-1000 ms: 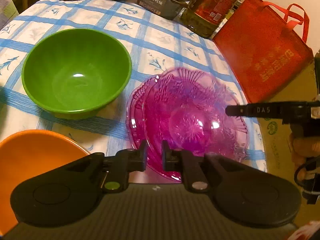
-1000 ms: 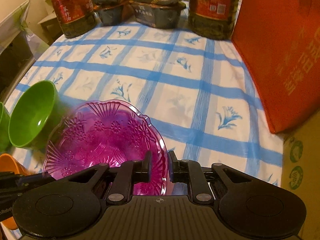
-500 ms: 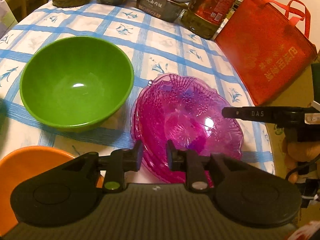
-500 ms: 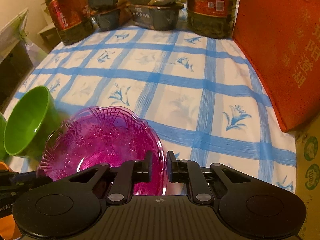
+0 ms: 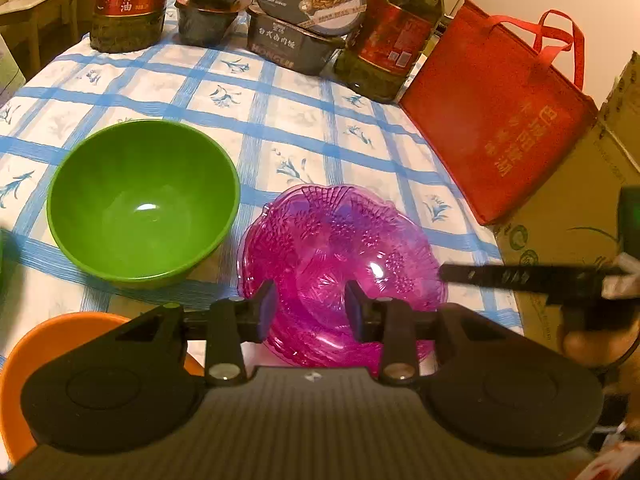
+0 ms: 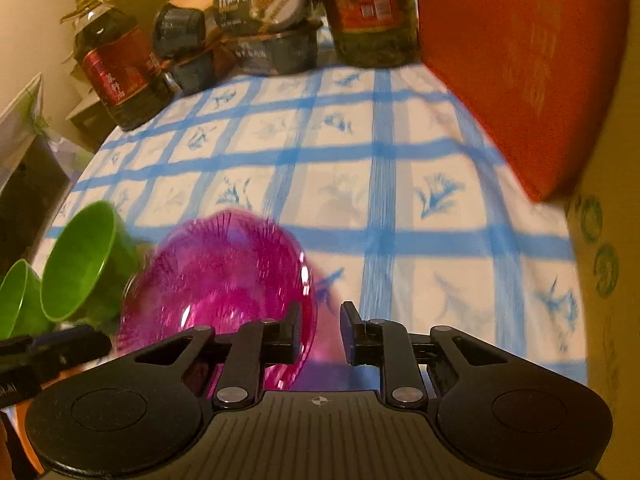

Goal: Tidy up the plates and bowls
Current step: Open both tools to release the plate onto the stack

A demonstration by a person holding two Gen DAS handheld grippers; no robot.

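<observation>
Stacked pink glass plates (image 5: pixel 344 256) lie on the blue-checked tablecloth (image 5: pixel 280 128); they also show, blurred, in the right wrist view (image 6: pixel 224 280). My left gripper (image 5: pixel 310 312) is open over their near rim, holding nothing. My right gripper (image 6: pixel 320 332) is open, its rim just inside the left finger; it shows in the left wrist view (image 5: pixel 520 278) at the plates' right edge. A large green bowl (image 5: pixel 144 200) sits left of the plates. An orange bowl (image 5: pixel 48 368) is at the near left. A second green bowl (image 6: pixel 20 312) stands beyond.
Oil bottles (image 5: pixel 128 0) (image 5: pixel 392 36) and food boxes (image 5: pixel 296 20) line the table's far edge. A red bag (image 5: pixel 500 128) and a cardboard box (image 5: pixel 572 208) stand at the right edge, close to the plates.
Both grippers have opened and let go of the pink plate, which now rests on the stack. Both have drawn back a little; the right view is blurred by motion.
</observation>
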